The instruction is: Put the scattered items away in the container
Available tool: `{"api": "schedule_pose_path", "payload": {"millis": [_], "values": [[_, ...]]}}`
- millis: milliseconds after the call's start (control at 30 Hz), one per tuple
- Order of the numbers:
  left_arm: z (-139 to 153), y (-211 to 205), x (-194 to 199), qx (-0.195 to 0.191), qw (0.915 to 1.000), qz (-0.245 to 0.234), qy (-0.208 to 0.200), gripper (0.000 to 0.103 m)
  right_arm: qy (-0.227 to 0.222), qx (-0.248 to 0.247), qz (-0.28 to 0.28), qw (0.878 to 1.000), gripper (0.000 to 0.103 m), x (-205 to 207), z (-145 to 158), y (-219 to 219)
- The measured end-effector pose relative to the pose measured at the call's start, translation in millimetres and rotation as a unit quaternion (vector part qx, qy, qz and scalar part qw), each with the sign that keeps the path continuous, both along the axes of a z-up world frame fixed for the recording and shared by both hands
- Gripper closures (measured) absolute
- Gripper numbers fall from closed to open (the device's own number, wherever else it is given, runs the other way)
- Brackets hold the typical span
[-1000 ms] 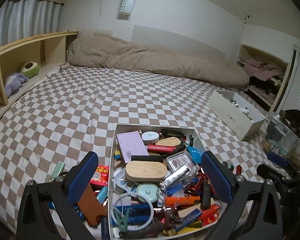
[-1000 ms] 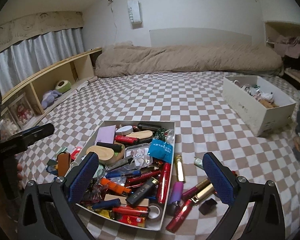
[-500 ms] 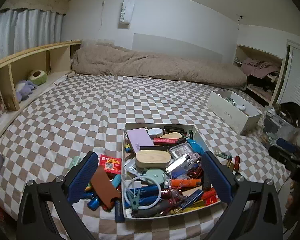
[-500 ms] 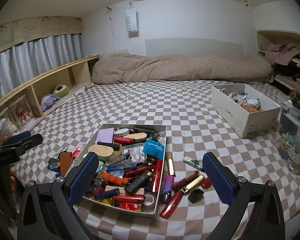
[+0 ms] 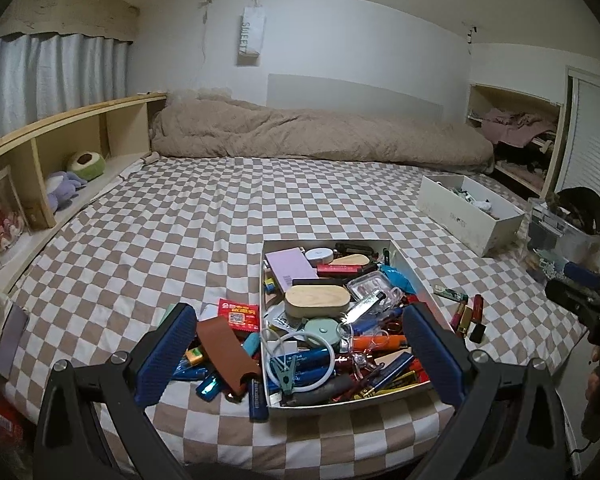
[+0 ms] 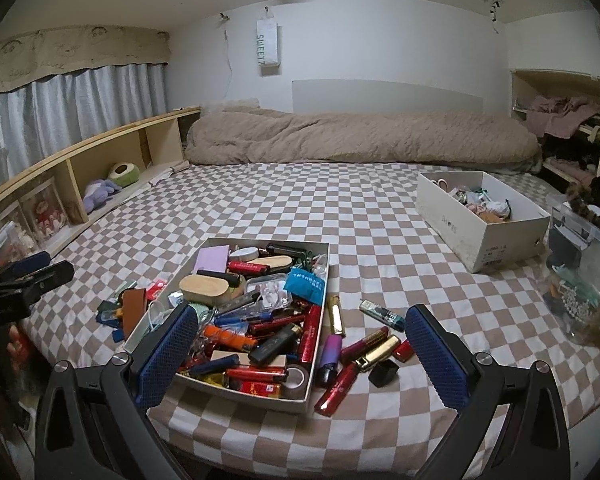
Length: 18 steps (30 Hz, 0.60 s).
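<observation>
The bed carries two open boxes, the near container [image 6: 318, 390] and a far-right white shoebox [image 6: 452, 224], while two plush toys [image 5: 74, 176] occupy the left shelf [image 5: 60, 132].

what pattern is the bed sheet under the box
A brown-and-white checkerboard on the bed sheet, seen best in the right wrist view.

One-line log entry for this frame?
left gripper: open, empty | right gripper: open, empty | box: full | loose items both sides | brown case outside
</observation>
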<state>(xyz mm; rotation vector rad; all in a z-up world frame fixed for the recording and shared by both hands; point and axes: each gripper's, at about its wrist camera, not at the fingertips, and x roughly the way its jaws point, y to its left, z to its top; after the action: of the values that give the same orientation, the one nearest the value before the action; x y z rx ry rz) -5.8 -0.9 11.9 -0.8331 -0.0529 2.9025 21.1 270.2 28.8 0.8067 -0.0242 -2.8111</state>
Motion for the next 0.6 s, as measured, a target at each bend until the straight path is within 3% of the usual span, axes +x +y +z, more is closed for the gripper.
{"api": "schedule_pose_path", "payload": {"millis": [600], "values": [[-6.6, 3.6, 14.9, -0.027, 0.9996, -0.005, 0.000, 0.000, -0.002, 0.008, 0.000, 1.000, 0.000, 13.4, -5.3, -6.7]]}}
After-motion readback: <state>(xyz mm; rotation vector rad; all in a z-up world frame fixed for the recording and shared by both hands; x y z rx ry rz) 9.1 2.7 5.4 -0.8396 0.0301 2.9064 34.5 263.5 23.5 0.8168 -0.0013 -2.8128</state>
